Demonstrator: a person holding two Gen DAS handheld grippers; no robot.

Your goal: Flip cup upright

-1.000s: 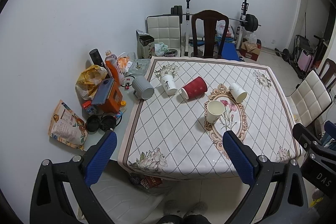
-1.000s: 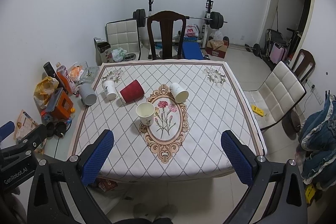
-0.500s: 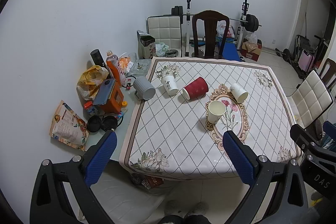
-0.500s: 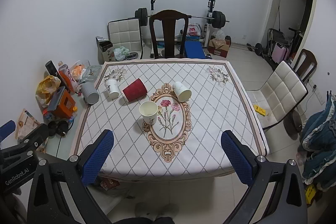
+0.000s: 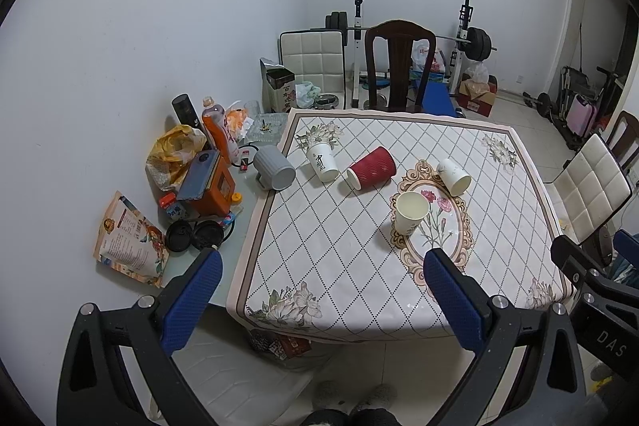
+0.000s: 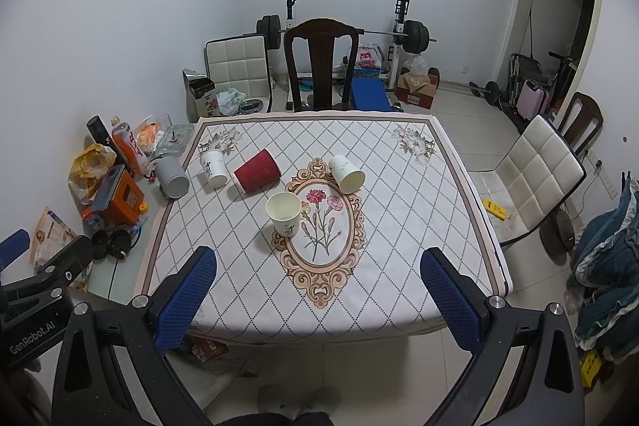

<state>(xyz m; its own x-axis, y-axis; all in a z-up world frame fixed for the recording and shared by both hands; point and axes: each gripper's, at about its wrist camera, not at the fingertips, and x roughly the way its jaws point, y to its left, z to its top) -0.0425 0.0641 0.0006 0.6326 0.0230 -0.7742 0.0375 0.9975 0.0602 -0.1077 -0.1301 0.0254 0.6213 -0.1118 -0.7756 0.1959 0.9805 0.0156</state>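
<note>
Compared with a second ago, both wrist views frame the desk [image 6: 399,266] slightly nearer and lower, so the grippers have crept forward a little; none of the cups has changed place or pose.

From left to right on the desk: a grey ribbed mug [image 5: 274,168] lies on its side at the left edge of the patterned cloth, mouth toward the camera. Just beside it, a white paper cup with black brush lettering [image 5: 322,157] lies tipped over near the corner flower print. Next comes a red corrugated paper cup [image 5: 371,168] on its side, mouth pointing down-left. A cream paper cup [image 5: 411,212] stands upright at the left rim of the oval flower medallion. Farthest right, a white paper cup [image 5: 453,176] lies on its side at the medallion's upper right, mouth toward the camera.

The left gripper [image 5: 319,278] hangs in front of the near desk edge, its blue-padded jaws wide apart and holding nothing. The right gripper [image 6: 318,272] does the same, jaws spread, well short of every cup.

The left wrist view shows more of the clutter against the wall: a yellow plastic bag [image 5: 175,152], an orange box [image 5: 209,192] and a printed snack packet [image 5: 127,238]. The right wrist view alone shows a white padded chair [image 6: 535,178] and a heap of blue clothing [image 6: 607,266] to the right.
</note>
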